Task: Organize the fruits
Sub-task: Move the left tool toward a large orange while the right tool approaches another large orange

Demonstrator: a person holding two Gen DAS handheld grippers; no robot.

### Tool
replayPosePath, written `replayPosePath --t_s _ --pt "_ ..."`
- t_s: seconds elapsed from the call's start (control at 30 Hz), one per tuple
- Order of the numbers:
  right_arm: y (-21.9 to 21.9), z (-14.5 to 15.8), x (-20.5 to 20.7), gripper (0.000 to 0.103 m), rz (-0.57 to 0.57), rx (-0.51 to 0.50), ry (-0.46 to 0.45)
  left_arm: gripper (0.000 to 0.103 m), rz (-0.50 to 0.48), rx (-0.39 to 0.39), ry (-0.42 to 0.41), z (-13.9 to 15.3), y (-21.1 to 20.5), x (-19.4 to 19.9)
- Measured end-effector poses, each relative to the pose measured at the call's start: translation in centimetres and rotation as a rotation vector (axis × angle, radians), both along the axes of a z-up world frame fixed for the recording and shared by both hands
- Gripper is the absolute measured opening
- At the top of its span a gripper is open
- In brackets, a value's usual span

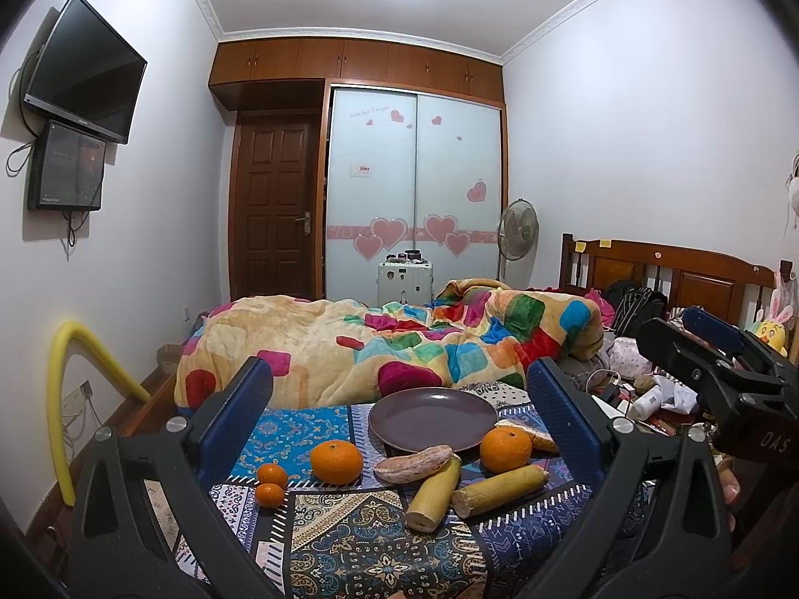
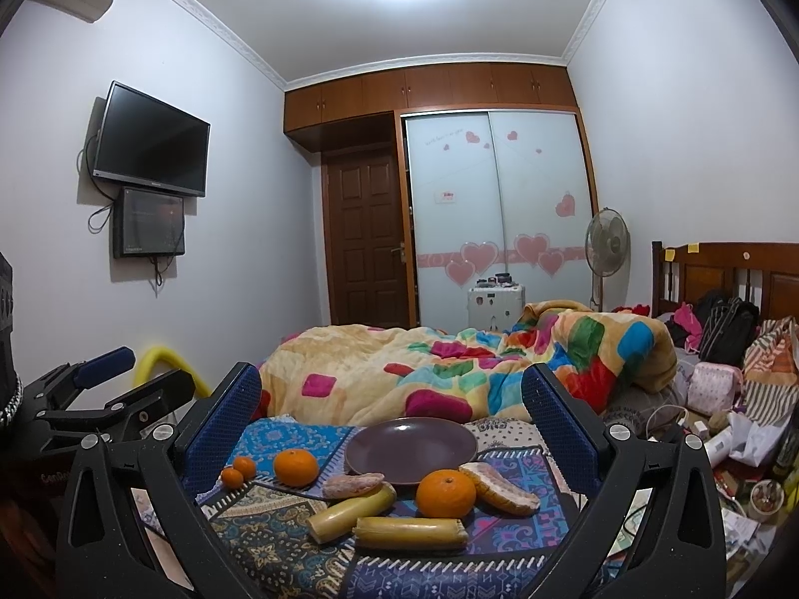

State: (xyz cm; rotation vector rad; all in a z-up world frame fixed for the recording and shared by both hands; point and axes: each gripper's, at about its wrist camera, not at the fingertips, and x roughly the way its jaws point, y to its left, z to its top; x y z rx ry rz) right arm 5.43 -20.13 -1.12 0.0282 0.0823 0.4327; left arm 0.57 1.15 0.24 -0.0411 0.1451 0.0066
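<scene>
- Two tongs, the left tongs and the right tongs, are hovering wide open, gripping nothing.
- Two yellow stalk pieces are lying nearest on the patterned cloth.
- Four oranges are sitting beyond them.
- One purple plate is waiting bare behind, before the blanket.

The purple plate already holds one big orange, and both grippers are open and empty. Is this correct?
Not quite: the purple plate holds nothing. The right wrist view shows the big orange on the cloth in front of it. The left gripper and right gripper are open, empty.
</scene>
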Motion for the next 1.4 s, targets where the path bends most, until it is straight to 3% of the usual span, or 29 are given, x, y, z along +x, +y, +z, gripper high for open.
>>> replayPosePath --t_s 0.57,0.9,1.2,1.4 --pt "-0.2 -1.3 1.4 0.103 -0.022 -0.013 0.017 0.103 0.011 0.000 0.043 -1.5 0.9 1.5" --pt "-1.4 -4.4 5.5 0.103 -0.072 -0.077 0.137 0.103 0.053 -0.024 0.209 -5.3 4.3 5.7" --pt "-2.5 -8.6 10.9 0.103 -0.068 -0.203 0.326 0.103 0.098 -0.062 0.386 -9.7 8.8 10.6" --pt "-2.0 -10.6 13.7 0.103 -0.020 -0.241 0.426 0.088 0.095 -0.055 0.492 -12.4 10.5 13.4"
